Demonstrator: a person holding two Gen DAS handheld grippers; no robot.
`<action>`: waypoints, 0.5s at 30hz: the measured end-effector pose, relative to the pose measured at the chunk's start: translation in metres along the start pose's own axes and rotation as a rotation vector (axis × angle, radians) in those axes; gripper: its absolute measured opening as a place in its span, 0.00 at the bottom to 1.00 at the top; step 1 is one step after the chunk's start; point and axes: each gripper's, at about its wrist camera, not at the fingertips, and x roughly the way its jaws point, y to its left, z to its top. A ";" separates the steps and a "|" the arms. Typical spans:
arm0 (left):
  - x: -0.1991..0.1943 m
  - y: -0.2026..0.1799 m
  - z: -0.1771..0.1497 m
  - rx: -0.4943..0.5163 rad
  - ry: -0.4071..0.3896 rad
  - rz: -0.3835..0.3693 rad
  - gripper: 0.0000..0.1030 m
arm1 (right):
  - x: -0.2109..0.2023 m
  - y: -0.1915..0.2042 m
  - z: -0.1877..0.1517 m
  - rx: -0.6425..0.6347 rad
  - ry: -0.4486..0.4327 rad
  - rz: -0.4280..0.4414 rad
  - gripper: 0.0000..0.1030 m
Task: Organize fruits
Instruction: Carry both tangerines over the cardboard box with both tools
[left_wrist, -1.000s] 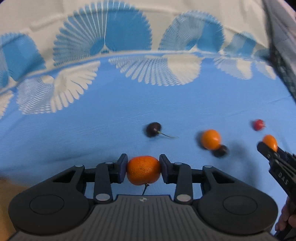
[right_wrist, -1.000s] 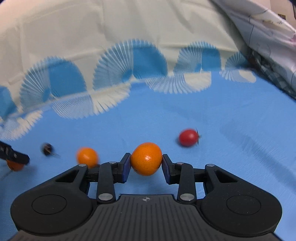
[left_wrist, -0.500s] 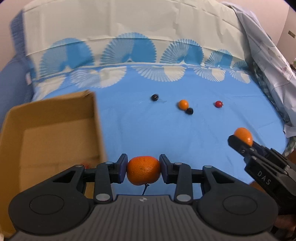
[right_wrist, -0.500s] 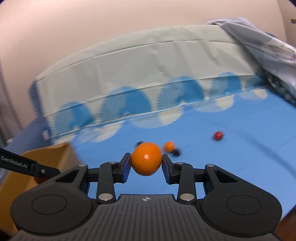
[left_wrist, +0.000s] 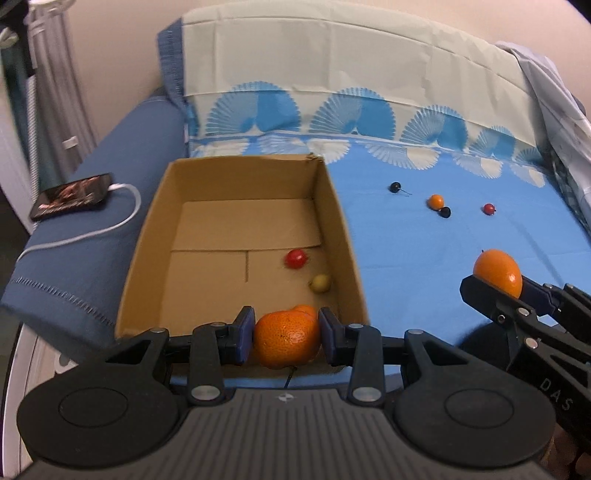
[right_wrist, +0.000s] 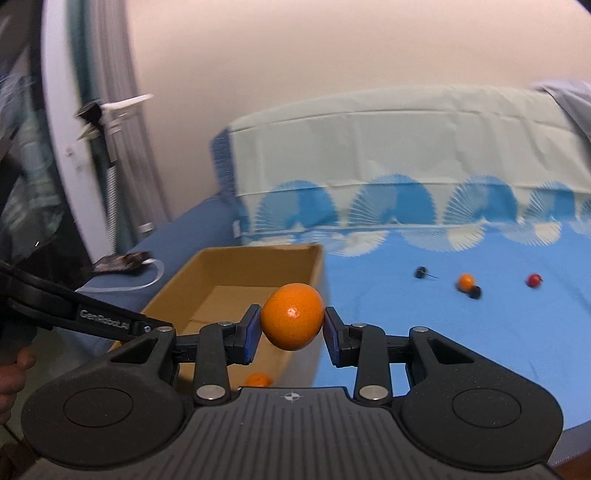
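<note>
My left gripper (left_wrist: 286, 338) is shut on an orange mandarin (left_wrist: 284, 341), held above the near right corner of an open cardboard box (left_wrist: 147, 236). The box holds a red tomato (left_wrist: 295, 258), a yellowish fruit (left_wrist: 319, 283) and an orange fruit (left_wrist: 308, 310) behind the held one. My right gripper (right_wrist: 291, 332) is shut on a second orange mandarin (right_wrist: 291, 315), to the right of the box (right_wrist: 236, 266); it also shows in the left wrist view (left_wrist: 498, 273). On the blue sheet lie a small orange fruit (left_wrist: 436, 201), two dark cherries (left_wrist: 395, 187) (left_wrist: 445, 212) and a red tomato (left_wrist: 489, 209).
A phone (left_wrist: 72, 195) on a white cable lies on the dark blue cushion (left_wrist: 92, 266) left of the box. A pale pillow (left_wrist: 351, 66) stands along the wall behind. A crumpled sheet (left_wrist: 561, 110) lies at the right edge of the bed.
Both grippers have pulled back and up from the sheet with their mandarins and swung left. The cardboard box has come fully into view under the left gripper.
</note>
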 end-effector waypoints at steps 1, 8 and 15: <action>-0.004 0.003 -0.004 -0.008 -0.007 0.002 0.40 | -0.003 0.005 0.001 -0.014 -0.005 0.004 0.36; -0.024 0.015 -0.023 -0.028 -0.050 -0.021 0.40 | -0.022 0.027 0.001 -0.065 -0.026 -0.006 0.36; -0.026 0.023 -0.026 -0.062 -0.058 -0.047 0.40 | -0.024 0.038 0.002 -0.095 -0.024 -0.018 0.36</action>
